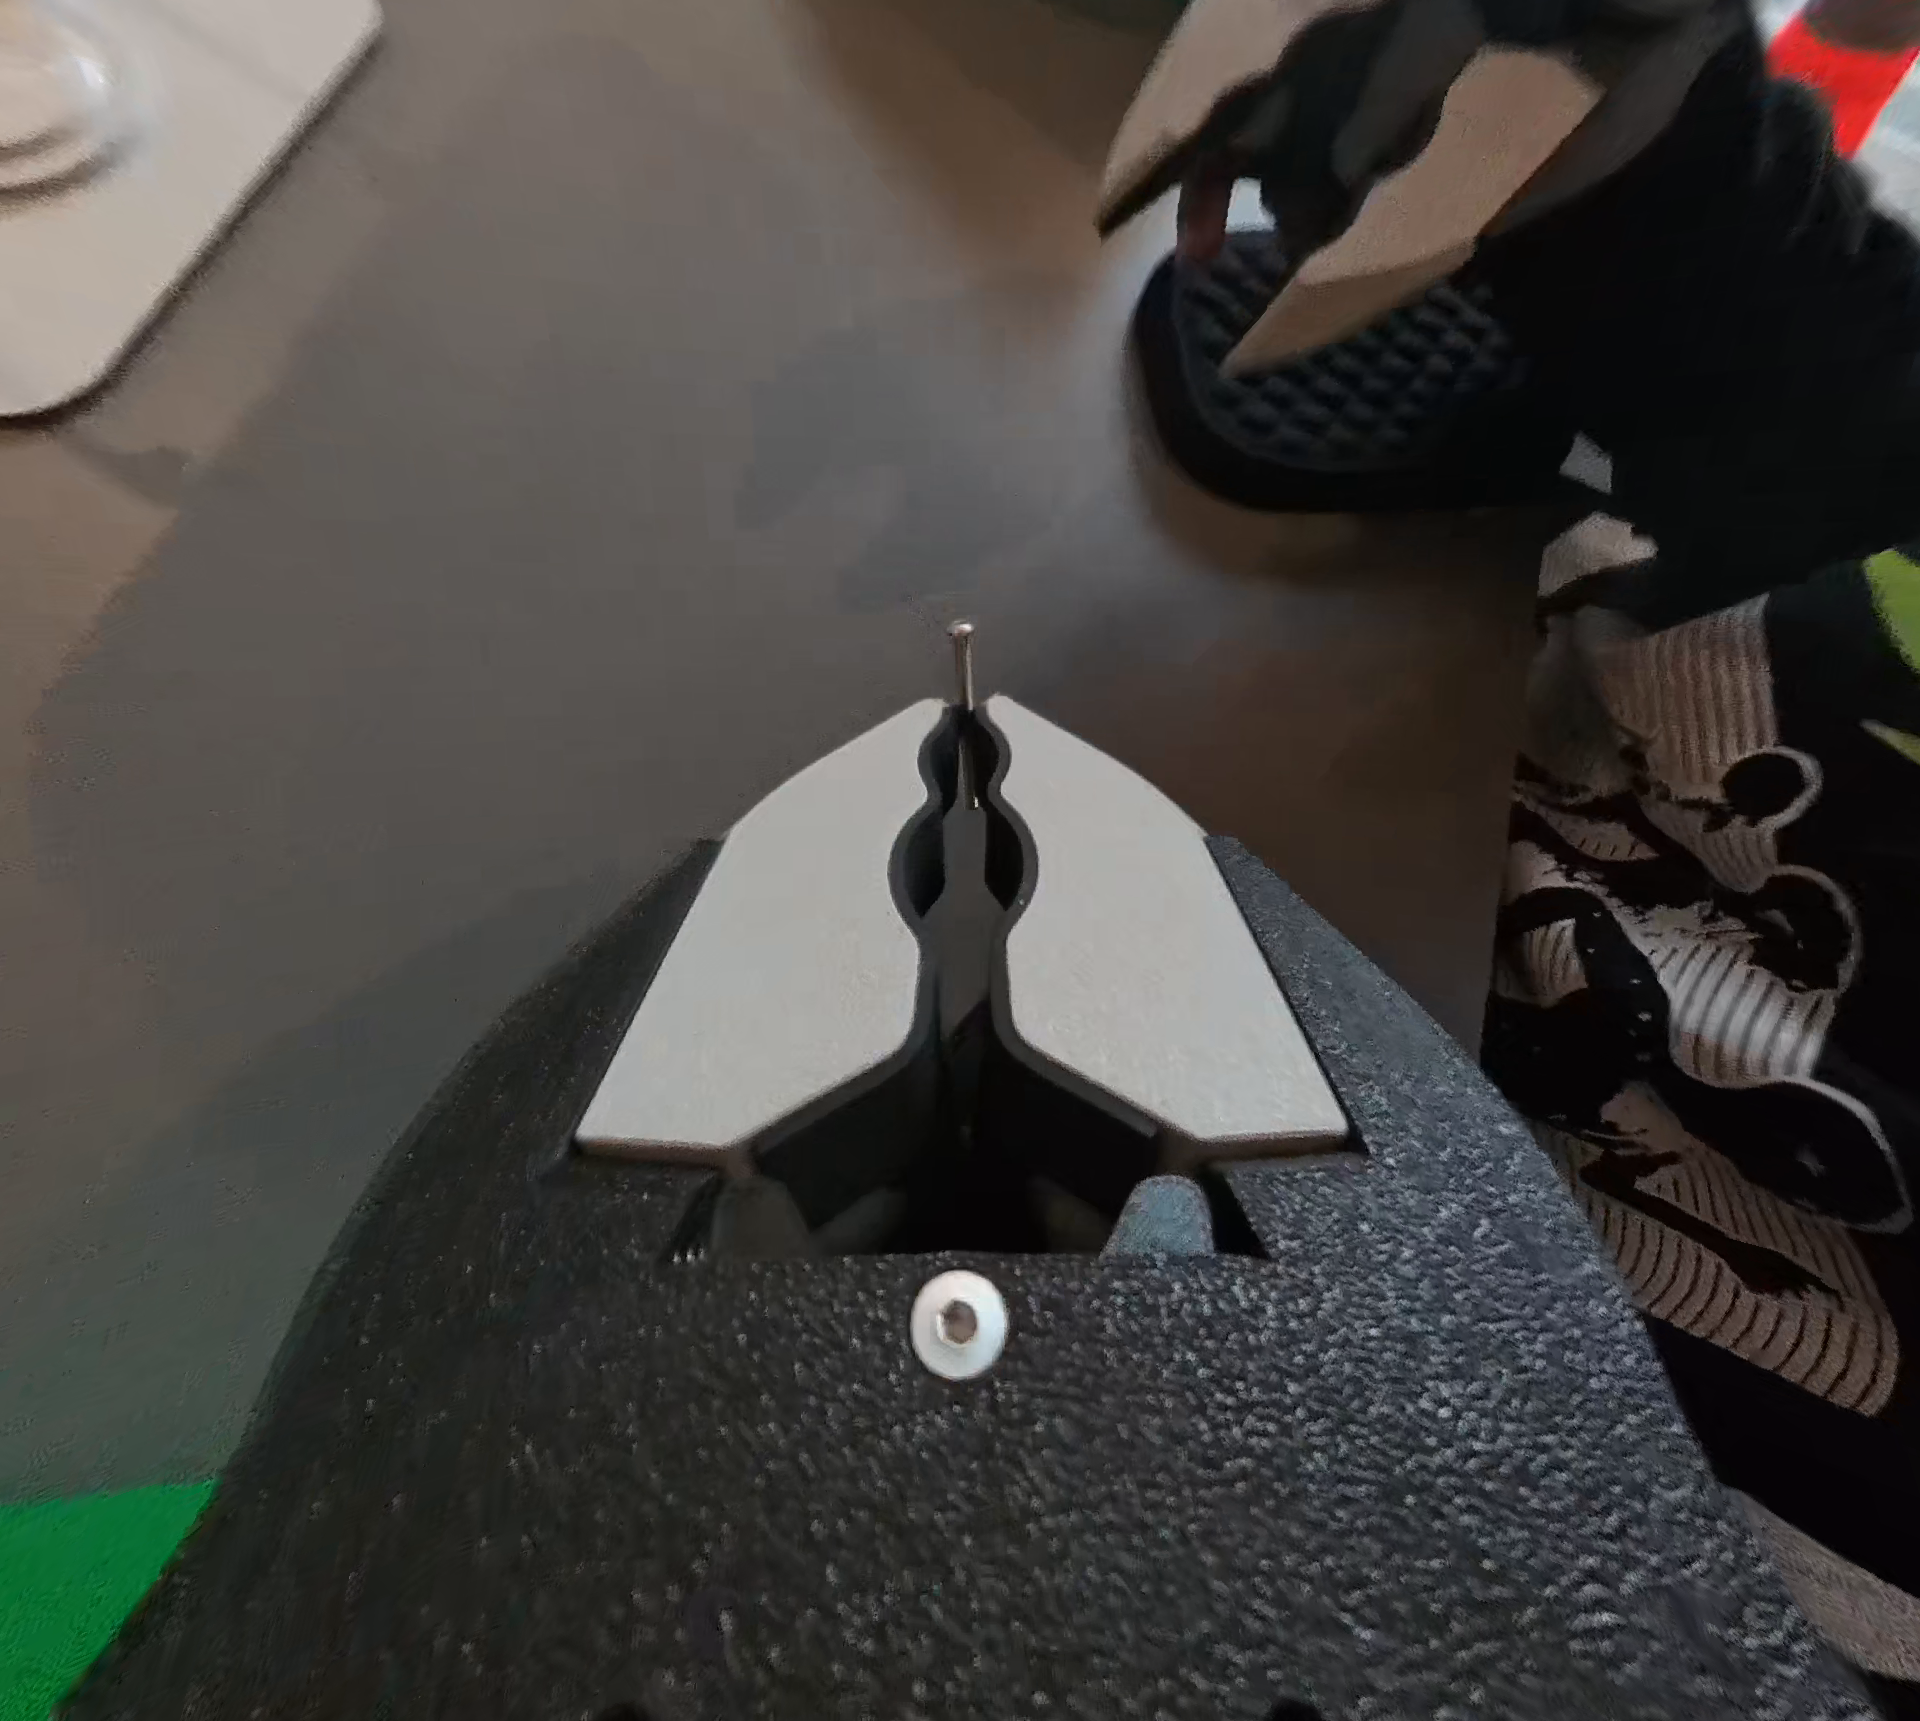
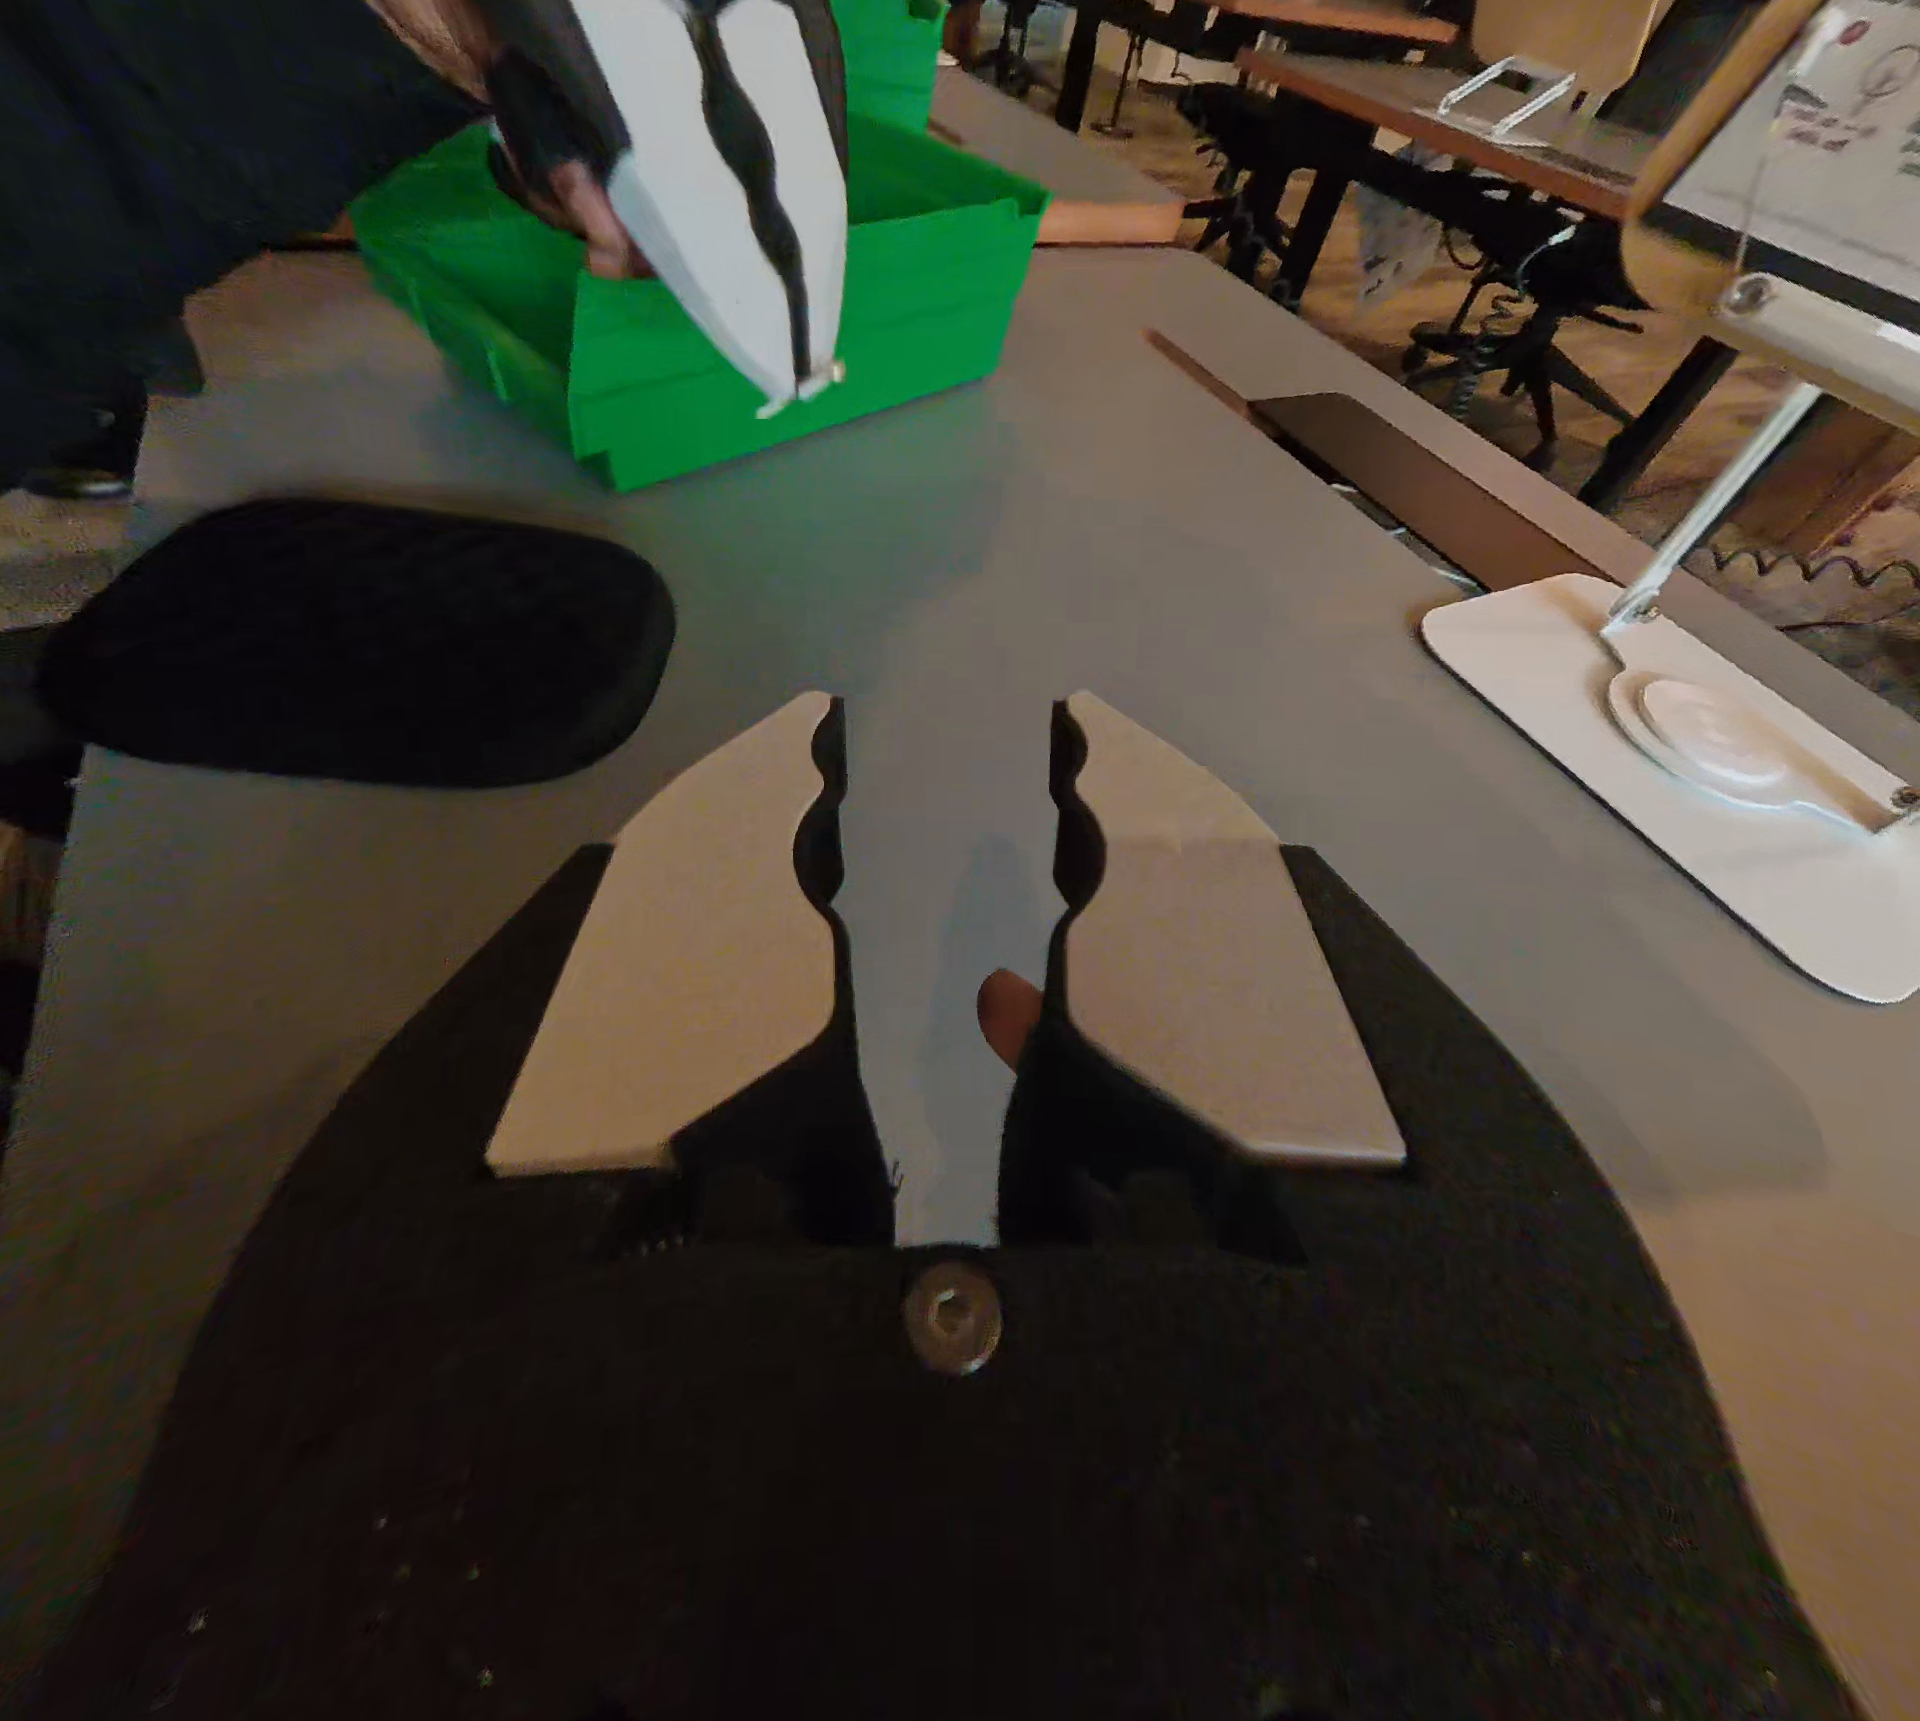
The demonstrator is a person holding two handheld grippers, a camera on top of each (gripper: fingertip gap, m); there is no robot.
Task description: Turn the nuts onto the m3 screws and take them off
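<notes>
Clearly, a small silver screw (image 1: 962, 669) is clamped between the closed tips of the left gripper (image 1: 966, 707), head pointing outward above the grey table (image 1: 623, 424); the right gripper (image 2: 948, 715) is held apart with nothing between its pads, beside a black pad (image 2: 343, 643)

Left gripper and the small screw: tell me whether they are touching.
Touching. In the left wrist view the left gripper has its fingertips shut on the shank of the screw, whose head sticks out past them. The right wrist view shows the same pinch.
</notes>
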